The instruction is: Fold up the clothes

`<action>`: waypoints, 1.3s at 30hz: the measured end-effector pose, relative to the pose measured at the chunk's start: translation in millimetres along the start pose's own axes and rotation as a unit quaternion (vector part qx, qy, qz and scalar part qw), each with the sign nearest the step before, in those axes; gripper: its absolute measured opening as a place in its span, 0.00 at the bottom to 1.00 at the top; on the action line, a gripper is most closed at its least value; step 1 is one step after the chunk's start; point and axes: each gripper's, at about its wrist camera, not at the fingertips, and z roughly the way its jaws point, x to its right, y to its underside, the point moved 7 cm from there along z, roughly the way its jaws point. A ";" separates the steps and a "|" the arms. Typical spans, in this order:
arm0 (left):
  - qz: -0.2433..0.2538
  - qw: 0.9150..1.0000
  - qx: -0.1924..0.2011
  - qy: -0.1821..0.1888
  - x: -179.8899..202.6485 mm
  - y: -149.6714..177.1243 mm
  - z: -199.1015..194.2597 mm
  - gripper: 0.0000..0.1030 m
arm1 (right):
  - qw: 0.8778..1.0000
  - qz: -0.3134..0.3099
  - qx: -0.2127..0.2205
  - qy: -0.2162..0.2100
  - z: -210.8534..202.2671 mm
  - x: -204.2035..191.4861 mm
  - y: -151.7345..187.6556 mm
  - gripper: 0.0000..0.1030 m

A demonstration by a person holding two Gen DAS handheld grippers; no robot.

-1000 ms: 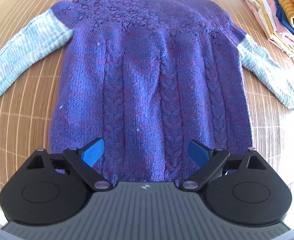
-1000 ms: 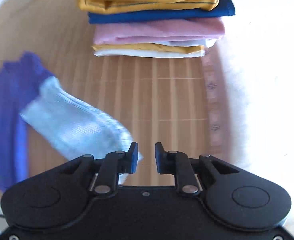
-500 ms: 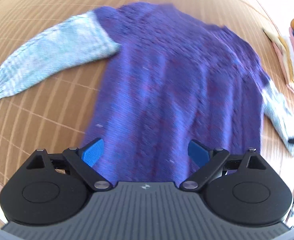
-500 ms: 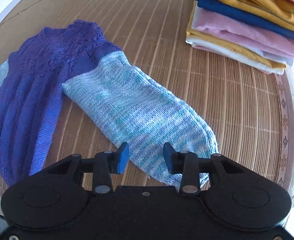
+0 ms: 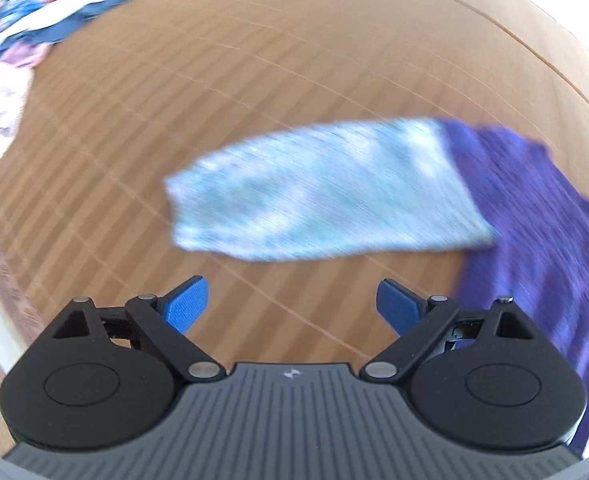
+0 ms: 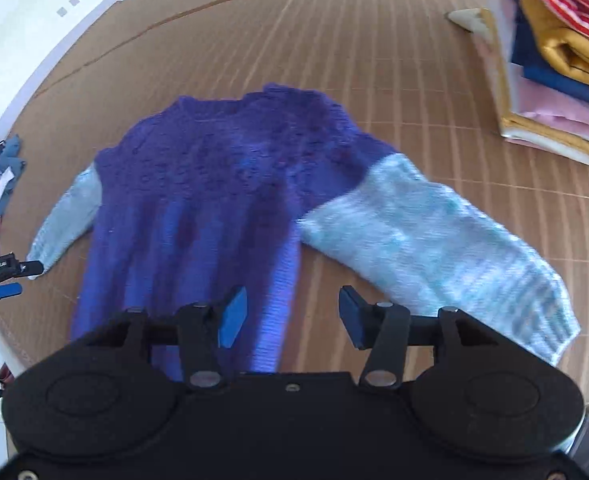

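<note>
A purple knitted sweater with light blue sleeves lies flat on the bamboo mat, neck away from me. Its right sleeve stretches toward the lower right. Its left sleeve fills the middle of the blurred left wrist view, with the purple body at the right. My left gripper is open and empty, over bare mat just short of that sleeve. My right gripper is open and empty, above the sweater's right side edge beside the right sleeve. The left gripper also shows at the far left of the right wrist view.
A stack of folded clothes stands at the back right of the mat. A loose pile of unfolded clothes lies at the far left. The bamboo mat ends at a white surface beyond.
My left gripper has swung left from the sweater's body to its left sleeve. My right gripper has opened wider and turned from the folded stack toward the sweater.
</note>
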 end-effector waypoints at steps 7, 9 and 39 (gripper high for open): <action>0.008 0.999 0.002 -0.032 -55.8 -44.1 30.3 0.91 | 0.999 0.020 -0.021 -0.030 41.6 -93.6 16.7 0.60; 0.027 0.999 0.003 -0.030 -59.4 -52.7 39.3 0.91 | 0.999 0.030 -0.027 -0.019 51.8 -109.6 23.8 0.67; 0.210 0.967 0.033 0.140 -9.5 -91.4 3.5 0.17 | 0.986 0.118 -0.084 0.080 123.5 -137.3 60.1 1.00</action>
